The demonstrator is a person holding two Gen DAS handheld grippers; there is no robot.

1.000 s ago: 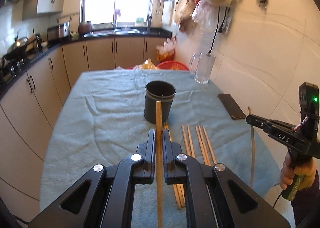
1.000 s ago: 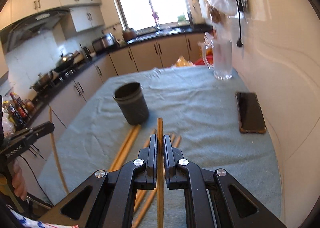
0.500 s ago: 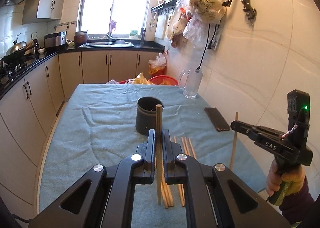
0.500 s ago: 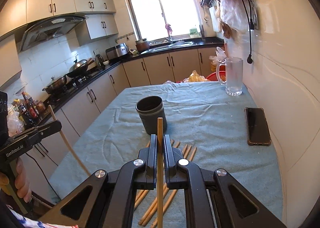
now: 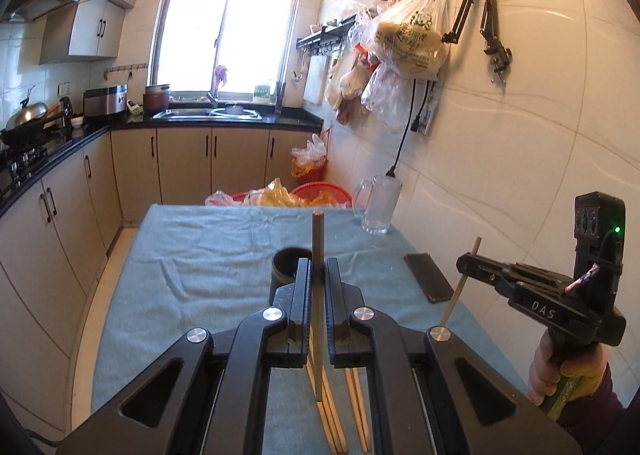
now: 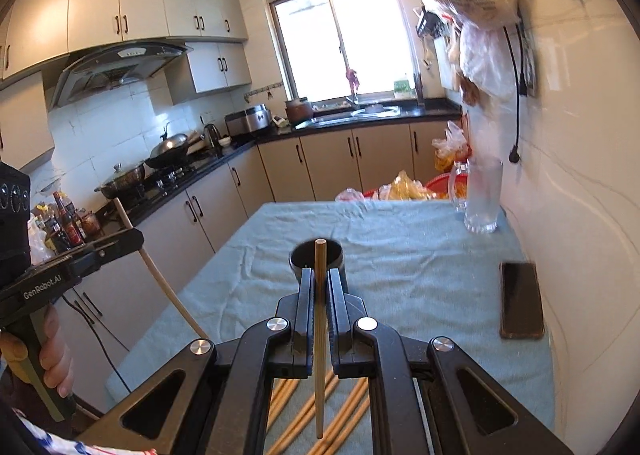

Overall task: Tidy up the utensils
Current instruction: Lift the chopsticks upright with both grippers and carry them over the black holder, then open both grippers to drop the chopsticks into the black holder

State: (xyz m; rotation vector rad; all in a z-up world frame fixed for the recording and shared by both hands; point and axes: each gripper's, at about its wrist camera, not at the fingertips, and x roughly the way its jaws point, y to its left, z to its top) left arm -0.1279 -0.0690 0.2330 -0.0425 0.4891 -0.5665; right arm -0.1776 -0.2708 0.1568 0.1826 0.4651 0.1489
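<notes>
Matt wooden chopsticks (image 5: 334,411), a rumpled teal cloth (image 5: 192,255), a clear glass mug (image 5: 380,207), glossy wall tiles (image 5: 520,135).

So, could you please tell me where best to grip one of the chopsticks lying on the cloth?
Probably near the middle of a chopstick on the cloth, from above, jaws across its thin shaft: they lie flat, side by side, ends under the gripper.

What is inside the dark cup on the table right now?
The dark cup shows only a dark interior in the right wrist view; no chopsticks stand in it. The right gripper and its held chopstick cover the cup's lower part, so the bottom is hidden.
</notes>
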